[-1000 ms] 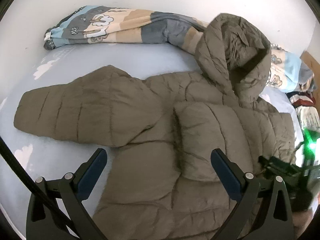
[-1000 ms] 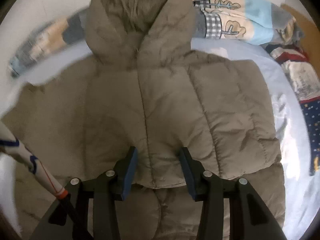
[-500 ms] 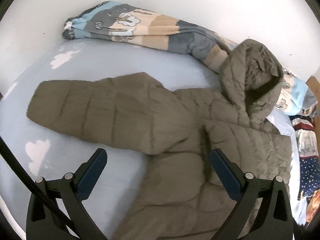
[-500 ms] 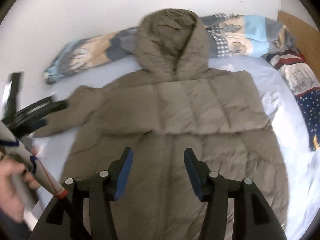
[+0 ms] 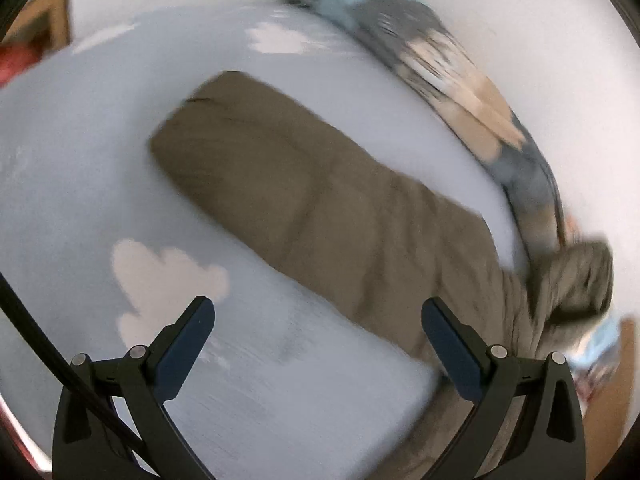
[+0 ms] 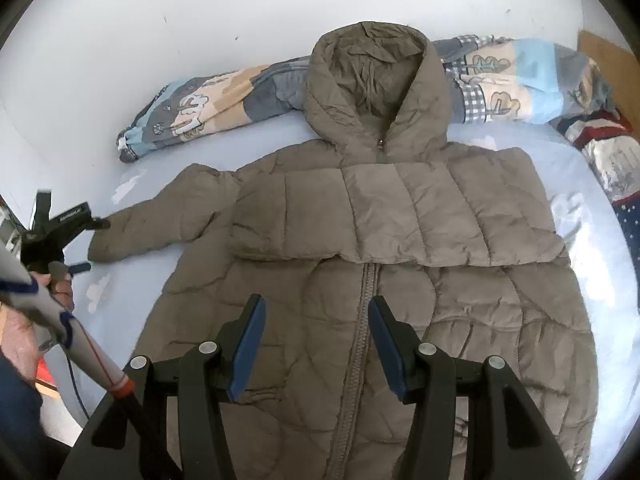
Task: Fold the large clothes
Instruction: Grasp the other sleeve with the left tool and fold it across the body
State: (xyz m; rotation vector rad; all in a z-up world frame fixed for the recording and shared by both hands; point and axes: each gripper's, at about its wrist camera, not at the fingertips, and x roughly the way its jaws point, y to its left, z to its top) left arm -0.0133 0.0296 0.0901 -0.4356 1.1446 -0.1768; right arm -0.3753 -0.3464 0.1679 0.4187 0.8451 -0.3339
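An olive-brown quilted puffer jacket (image 6: 384,248) lies flat on a pale blue bed sheet (image 6: 592,240) printed with white clouds, front up, its long axis running from the hem nearest the right wrist camera to the hood (image 6: 376,92) toward the white wall. One sleeve (image 6: 400,220) is folded across the chest; the other sleeve (image 5: 304,192) stretches straight out sideways, cuff away from the body. A rolled patchwork blanket (image 6: 224,108) lies behind the hood. The right gripper (image 6: 316,344) hangs over the zipper (image 6: 360,332), jaws parted, empty. The left gripper (image 5: 316,344), jaws spread wide, holds nothing near the outstretched sleeve.
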